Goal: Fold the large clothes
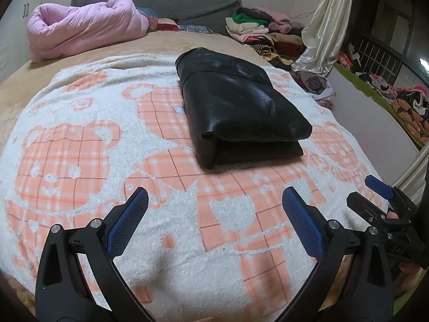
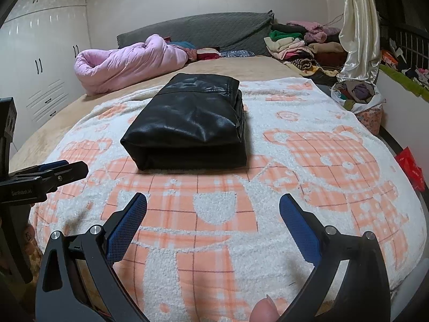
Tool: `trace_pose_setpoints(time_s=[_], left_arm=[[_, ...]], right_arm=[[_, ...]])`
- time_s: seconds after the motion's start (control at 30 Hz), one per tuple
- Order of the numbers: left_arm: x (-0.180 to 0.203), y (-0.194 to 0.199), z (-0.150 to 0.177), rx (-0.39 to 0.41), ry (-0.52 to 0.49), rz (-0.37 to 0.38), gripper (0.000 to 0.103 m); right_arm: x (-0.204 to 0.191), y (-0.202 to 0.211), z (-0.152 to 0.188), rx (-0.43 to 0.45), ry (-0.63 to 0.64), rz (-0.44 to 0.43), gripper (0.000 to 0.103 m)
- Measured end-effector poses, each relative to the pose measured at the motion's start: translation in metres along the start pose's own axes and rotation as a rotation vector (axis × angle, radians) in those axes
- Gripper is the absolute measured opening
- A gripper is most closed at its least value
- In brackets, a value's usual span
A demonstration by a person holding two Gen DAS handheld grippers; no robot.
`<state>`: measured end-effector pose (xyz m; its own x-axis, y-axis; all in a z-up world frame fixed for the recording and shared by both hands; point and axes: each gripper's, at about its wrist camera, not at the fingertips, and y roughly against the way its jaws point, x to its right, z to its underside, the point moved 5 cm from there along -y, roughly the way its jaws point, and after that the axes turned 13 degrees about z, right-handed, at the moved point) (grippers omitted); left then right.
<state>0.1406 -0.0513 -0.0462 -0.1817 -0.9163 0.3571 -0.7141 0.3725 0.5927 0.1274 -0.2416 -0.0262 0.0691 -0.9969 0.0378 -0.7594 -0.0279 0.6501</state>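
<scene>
Lying folded: black jacket (image 2: 187, 123) on blanket (image 2: 308, 187)

The folded jacket (image 1: 236, 107) lies on the bear blanket (image 1: 80, 161), which is spread over my bed (image 1: 166, 43). Behind the jacket and to its left, a rolled quilt (image 1: 85, 32) sits near the headboard (image 1: 161, 0). Behind the jacket to its right lies a heap of clothes (image 1: 257, 29), beside a hanging curtain (image 1: 327, 21). My left gripper (image 1: 214, 209) and right gripper (image 2: 213, 214) hover before the jacket, jaws apart.
</scene>
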Motion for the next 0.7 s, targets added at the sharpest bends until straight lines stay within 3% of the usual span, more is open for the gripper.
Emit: trace_pose_setpoints(time_s=[0.7], left_arm=[[-0.0008,-0.0004,0.002,-0.011,0.003,-0.042,0.094]], right_arm=[[0.0027,0.0032,-0.0006,0.004,-0.004,0.01,0.099]])
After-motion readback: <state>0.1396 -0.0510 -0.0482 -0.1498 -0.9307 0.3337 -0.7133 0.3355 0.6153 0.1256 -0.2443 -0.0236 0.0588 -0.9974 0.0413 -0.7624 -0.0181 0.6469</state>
